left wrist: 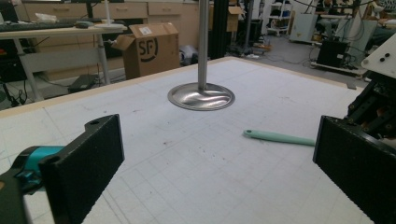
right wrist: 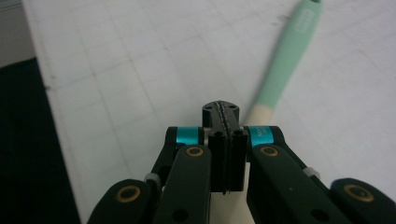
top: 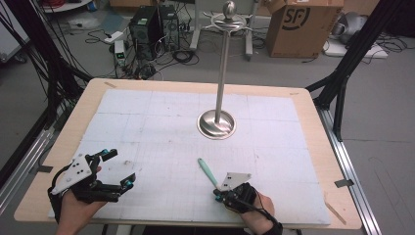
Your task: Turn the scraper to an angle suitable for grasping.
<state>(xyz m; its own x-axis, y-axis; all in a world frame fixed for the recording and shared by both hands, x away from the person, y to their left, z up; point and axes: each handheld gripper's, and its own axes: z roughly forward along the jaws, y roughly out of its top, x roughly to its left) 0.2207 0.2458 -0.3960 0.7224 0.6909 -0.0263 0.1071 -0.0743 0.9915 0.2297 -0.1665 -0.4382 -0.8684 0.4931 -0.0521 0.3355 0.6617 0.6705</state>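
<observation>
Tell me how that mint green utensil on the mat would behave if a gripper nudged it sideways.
The mint green utensil looks slim and plastic, so probably light and stiff. Lying flat on the white mat, it would likely slide or pivot rather than tip. Its rounded handle might roll slightly.

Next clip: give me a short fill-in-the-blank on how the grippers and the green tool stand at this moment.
1. The jaws of the right gripper are ____.
2. The jaws of the left gripper stand ____, with nothing between them.
3. The mint-green tool lies on the white ____.
4. The tall metal stand has a ____ base.

Missing words: shut; open; mat; round
</observation>
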